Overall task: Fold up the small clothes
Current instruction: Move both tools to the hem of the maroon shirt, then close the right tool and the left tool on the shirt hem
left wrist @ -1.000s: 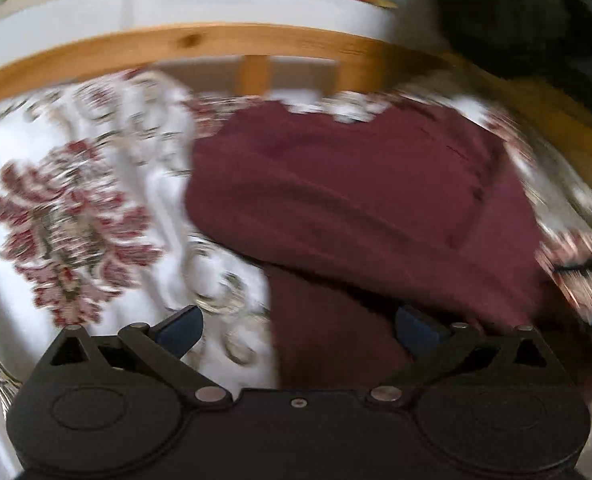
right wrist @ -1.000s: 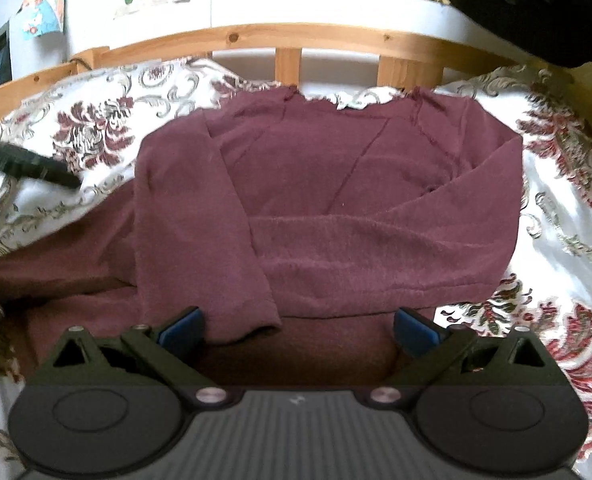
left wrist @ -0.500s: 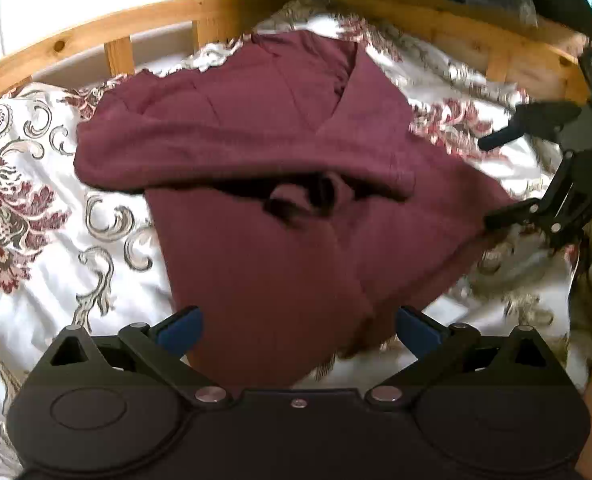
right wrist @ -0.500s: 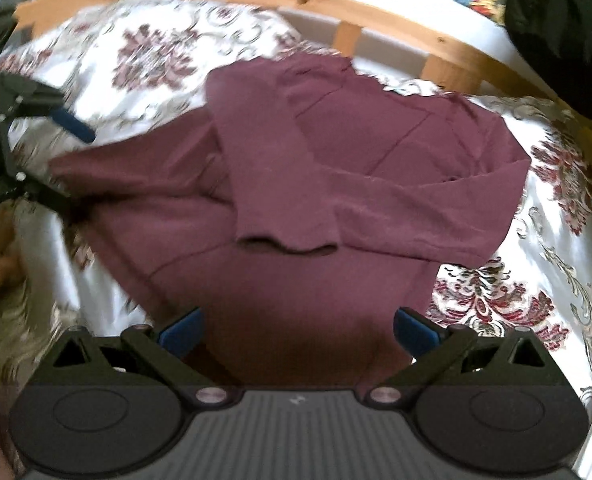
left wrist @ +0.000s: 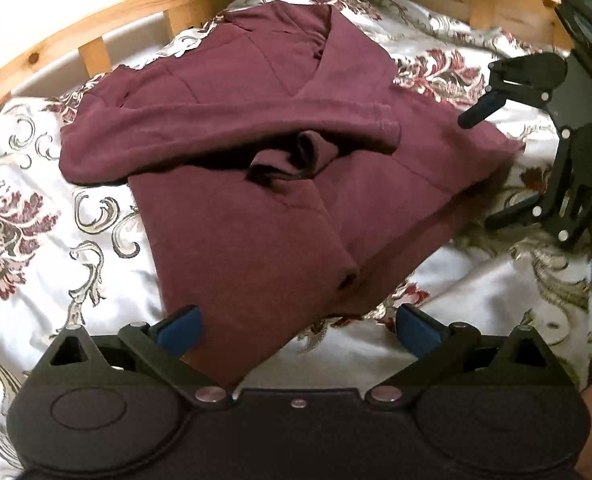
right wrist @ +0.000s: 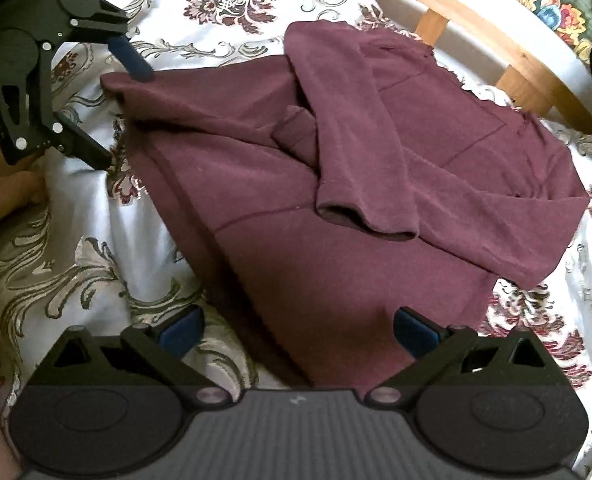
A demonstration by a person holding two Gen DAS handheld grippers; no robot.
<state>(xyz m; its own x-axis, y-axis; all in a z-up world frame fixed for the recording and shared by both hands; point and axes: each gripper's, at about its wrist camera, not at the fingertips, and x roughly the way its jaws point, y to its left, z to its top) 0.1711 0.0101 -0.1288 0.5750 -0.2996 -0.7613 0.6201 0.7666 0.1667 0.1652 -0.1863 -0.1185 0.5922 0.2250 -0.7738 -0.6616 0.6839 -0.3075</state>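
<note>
The maroon sweater [left wrist: 255, 208] lies on the bed [left wrist: 55, 240], both sleeves crossed over its chest. Left claw [left wrist: 298, 326] and right claw [right wrist: 296, 326] gape wide, empty, near the hem corners. Next, probably, they pinch those corners and fold upward.

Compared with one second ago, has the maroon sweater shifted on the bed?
No. The maroon sweater still has its collar just below the same wooden slat.

Matt, fuzzy maroon knit sweater [left wrist: 255, 184] on a glossy satin bedspread [left wrist: 35, 240]; smooth wooden bedframe [left wrist: 95, 20].
</note>
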